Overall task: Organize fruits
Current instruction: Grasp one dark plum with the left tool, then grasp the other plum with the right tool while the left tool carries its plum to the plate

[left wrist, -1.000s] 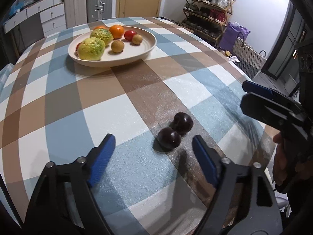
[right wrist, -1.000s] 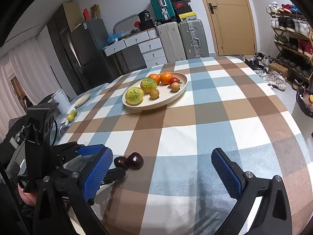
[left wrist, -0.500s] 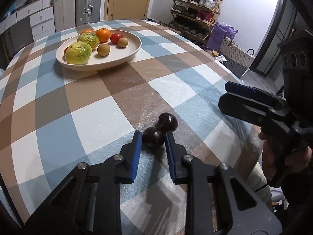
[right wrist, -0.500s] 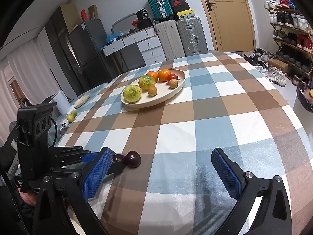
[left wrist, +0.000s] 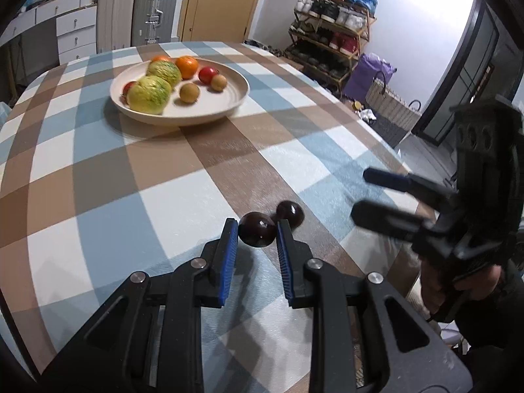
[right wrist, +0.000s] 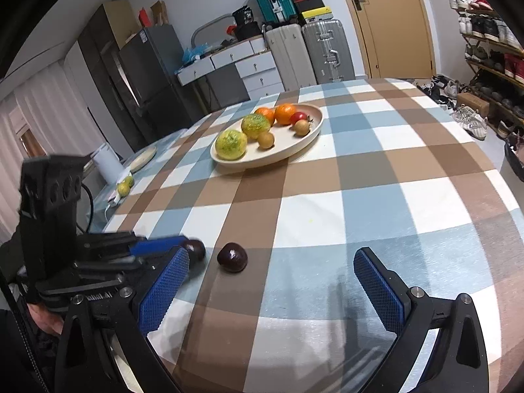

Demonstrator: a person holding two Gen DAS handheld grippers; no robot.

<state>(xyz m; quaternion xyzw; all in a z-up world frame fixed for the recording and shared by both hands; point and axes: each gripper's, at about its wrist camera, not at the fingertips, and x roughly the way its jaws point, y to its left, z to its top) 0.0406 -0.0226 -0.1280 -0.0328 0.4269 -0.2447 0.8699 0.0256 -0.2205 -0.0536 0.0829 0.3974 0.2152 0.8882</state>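
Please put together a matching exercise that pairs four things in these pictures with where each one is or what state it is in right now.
Column one:
1. left gripper
2. right gripper
3. loose dark fruit
4. orange

Column two:
A. lying on the beige plate
B. open, holding nothing
C. shut on the nearer dark fruit
D. lying free on the checked tablecloth

Pairs: 1-C, 2-B, 3-D, 4-A
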